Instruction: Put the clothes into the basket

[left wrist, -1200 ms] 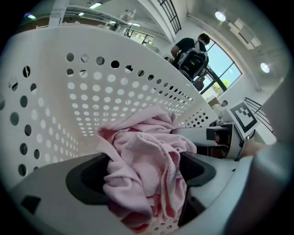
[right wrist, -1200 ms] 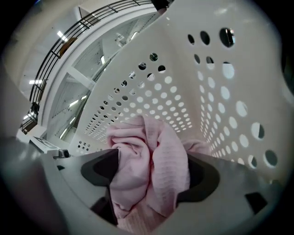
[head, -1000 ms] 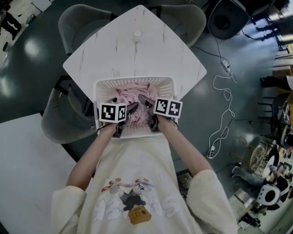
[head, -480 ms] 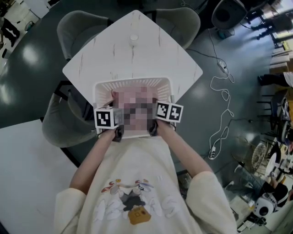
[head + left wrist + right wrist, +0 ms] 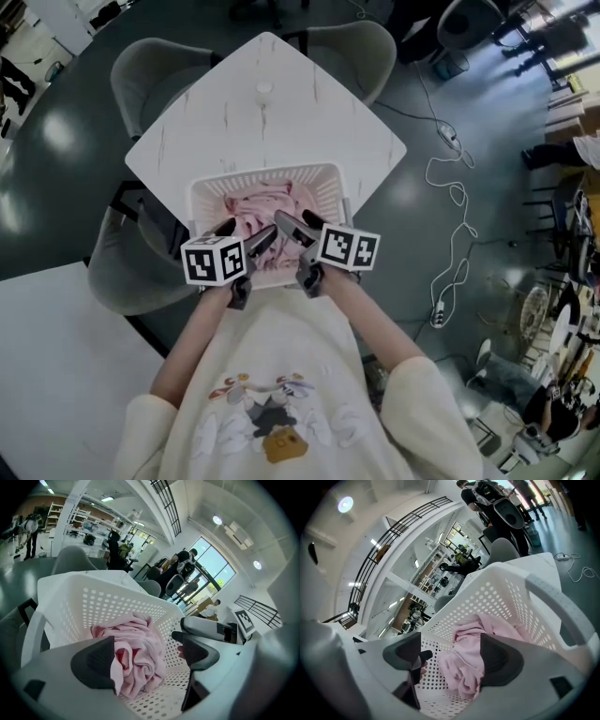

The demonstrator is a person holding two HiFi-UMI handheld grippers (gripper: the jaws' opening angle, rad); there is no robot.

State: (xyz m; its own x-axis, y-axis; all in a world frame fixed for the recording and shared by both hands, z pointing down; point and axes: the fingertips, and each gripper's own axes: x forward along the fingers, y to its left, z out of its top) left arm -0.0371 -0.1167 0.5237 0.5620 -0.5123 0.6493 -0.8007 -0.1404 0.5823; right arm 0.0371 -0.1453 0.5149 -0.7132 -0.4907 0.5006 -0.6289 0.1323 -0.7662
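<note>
Pink clothes in basket, shirt print perhaps cartoon

Soft, crumpled pink cloth garment in a perforated, matt white plastic basket.

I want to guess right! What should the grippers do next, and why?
Probably lift both away and stop: the pink clothes lie inside the white basket, and the left gripper and right gripper both stand open, holding nothing.
</note>
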